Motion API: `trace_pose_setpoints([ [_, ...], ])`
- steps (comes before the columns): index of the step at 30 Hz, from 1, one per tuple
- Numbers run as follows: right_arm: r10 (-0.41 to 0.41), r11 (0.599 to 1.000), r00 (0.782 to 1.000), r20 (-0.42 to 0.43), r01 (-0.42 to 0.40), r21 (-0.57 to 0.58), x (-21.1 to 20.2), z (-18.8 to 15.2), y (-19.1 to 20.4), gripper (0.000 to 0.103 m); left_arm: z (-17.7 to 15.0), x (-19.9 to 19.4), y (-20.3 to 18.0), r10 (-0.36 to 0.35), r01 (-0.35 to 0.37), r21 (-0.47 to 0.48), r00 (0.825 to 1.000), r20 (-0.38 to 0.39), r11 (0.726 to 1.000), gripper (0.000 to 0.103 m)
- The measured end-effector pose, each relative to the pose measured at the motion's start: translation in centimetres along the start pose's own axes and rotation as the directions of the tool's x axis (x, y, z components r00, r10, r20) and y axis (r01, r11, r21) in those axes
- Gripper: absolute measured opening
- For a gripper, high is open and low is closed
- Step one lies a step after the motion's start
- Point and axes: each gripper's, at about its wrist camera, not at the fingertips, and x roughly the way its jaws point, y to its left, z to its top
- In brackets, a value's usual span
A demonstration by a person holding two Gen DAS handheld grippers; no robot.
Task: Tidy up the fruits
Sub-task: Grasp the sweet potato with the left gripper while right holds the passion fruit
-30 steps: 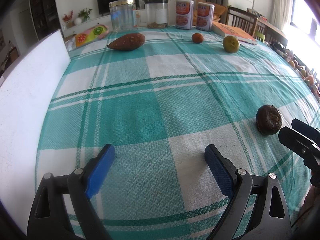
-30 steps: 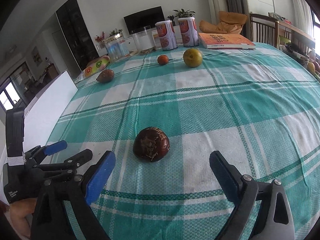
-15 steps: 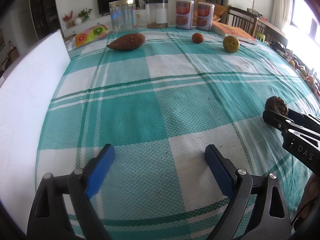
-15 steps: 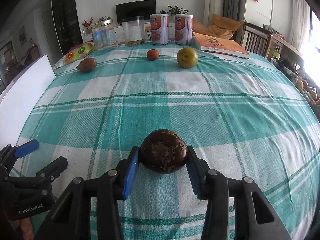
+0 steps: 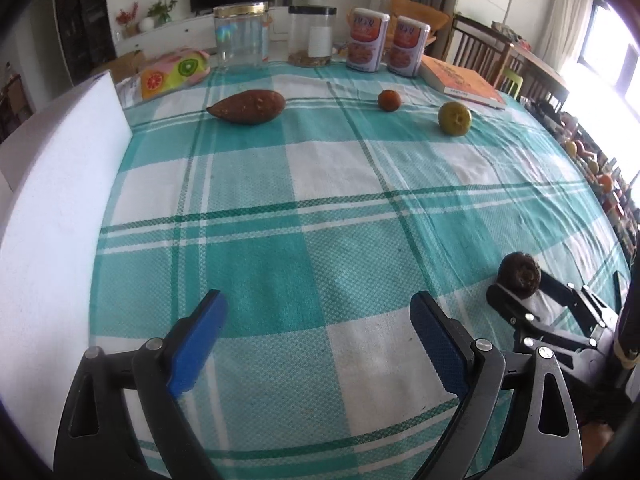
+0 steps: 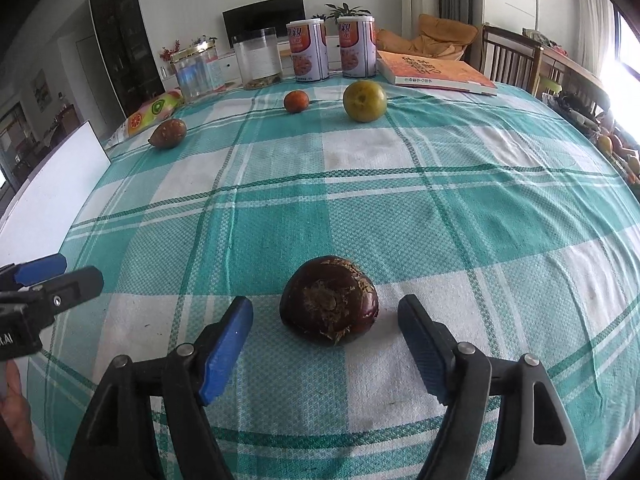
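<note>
Released, the right gripper (image 6: 325, 344) is opening around the dark fruit (image 6: 329, 300); left gripper (image 5: 318, 340) gapes empty.

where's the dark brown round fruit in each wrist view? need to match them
Left wrist: dark brown round fruit at lower right, on the checked tablecloth, just beyond the right gripper.
Right wrist: fruit at centre bottom, between the right gripper's opening pads, untouched.
Shared landmark: yellow-green round fruit at the far side.

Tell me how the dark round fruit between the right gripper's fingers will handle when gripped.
The dark fruit looks hard-shelled and glossy, so the opening right gripper may slip on it. Its rounded form suggests it could roll on the cloth if nudged. It sits flattish, so probably stable untouched.
</note>
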Motion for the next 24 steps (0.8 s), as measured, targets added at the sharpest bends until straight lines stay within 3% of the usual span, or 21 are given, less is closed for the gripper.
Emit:
trace_pose_setpoints([
  [5, 0.012, 1.0, 1.0, -0.006, -0.012, -0.01, 0.1, 0.0, 0.2, 0.083, 6.8, 2.1, 1.9, -0.04, 0.04, -0.07, 0.999, 0.013, 0.997, 0.094],
  [11, 0.023, 1.0, 1.0, -0.01, -0.024, -0.014, 0.2, 0.0, 0.3, 0.087, 14.4, 7.7, 4.0, 0.11, -0.109, -0.015, 0.99, 0.09, 0.994, 0.094],
  [14, 0.027, 0.999, 1.0, -0.014, -0.027, -0.02, 0.3, 0.0, 0.4, 0.089, 17.5, 9.3, 5.0, 0.082, -0.081, -0.015, 0.988, 0.133, 0.997, 0.094],
  [16, 0.027, 0.999, 1.0, -0.017, -0.027, -0.025, 0.3, 0.0, 0.5, 0.091, 18.8, 11.2, 5.1, 0.026, -0.028, 0.022, 0.995, 0.092, 0.999, 0.094],
  [19, 0.024, 0.999, 1.0, -0.019, -0.024, -0.029, 0.4, 0.0, 0.6, 0.092, 18.9, 14.3, 4.7, -0.004, 0.007, 0.097, 0.999, -0.034, 0.995, 0.092],
  [20, 0.024, 0.999, 1.0, -0.019, -0.025, -0.029, 0.4, 0.0, 0.6, 0.092, 18.5, 15.0, 4.6, -0.017, 0.028, 0.118, 0.995, -0.094, 0.993, 0.092],
  [22, 0.026, 0.999, 0.999, -0.018, -0.027, -0.028, 0.4, 0.0, 0.5, 0.092, 17.5, 14.3, 4.1, -0.02, 0.045, 0.194, 0.991, -0.131, 0.98, 0.092],
  [24, 0.026, 0.999, 0.999, -0.018, -0.027, -0.028, 0.4, 0.0, 0.5, 0.092, 16.5, 12.8, 4.0, -0.073, 0.125, 0.245, 0.974, -0.213, 0.962, 0.092],
])
